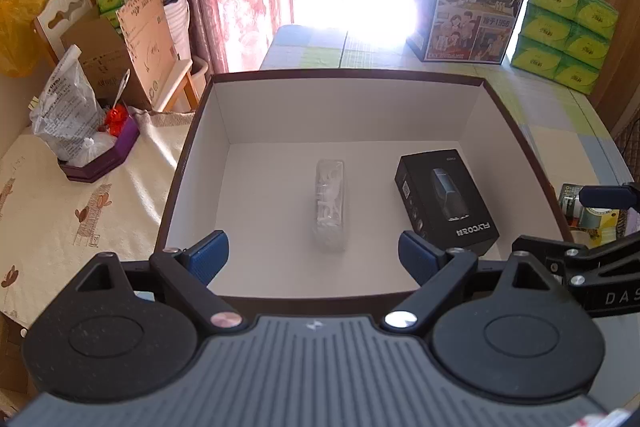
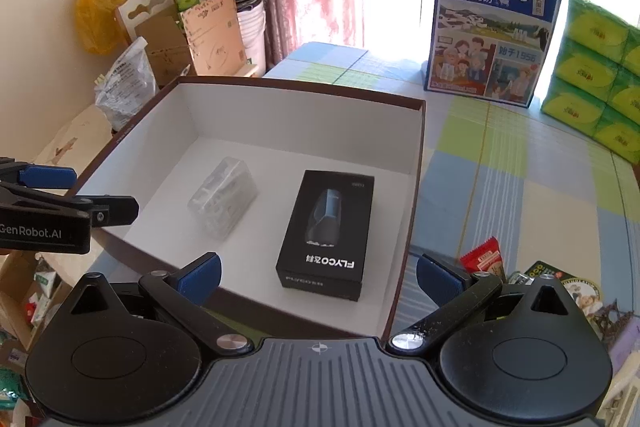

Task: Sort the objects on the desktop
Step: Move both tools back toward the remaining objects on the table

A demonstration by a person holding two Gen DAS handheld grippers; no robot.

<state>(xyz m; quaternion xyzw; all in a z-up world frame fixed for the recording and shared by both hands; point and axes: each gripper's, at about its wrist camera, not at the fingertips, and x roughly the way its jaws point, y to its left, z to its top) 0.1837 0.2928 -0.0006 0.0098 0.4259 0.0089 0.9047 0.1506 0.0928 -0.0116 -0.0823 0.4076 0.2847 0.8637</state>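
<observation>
A white-lined box with a dark brown rim point(image 1: 348, 75) point(image 2: 304, 87) stands on the table. Inside it lie a clear plastic packet of white parts point(image 1: 330, 205) point(image 2: 222, 195) and a black FLYCO box point(image 1: 446, 201) point(image 2: 329, 233). My left gripper point(image 1: 314, 257) hovers over the box's near edge, jaws wide apart and nothing between them. My right gripper point(image 2: 319, 277) is open and empty too, above the box's near right corner. Each gripper shows at the edge of the other's view: the right gripper point(image 1: 592, 223) and the left gripper point(image 2: 60, 203).
Loose snack packets point(image 2: 486, 255) point(image 1: 588, 213) lie on the checked tablecloth right of the box. A blue milk carton point(image 1: 472, 3) point(image 2: 494, 27) and stacked green tissue packs point(image 1: 568, 31) point(image 2: 600, 75) stand at the back. A purple tray with bags point(image 1: 100, 155) sits to the left.
</observation>
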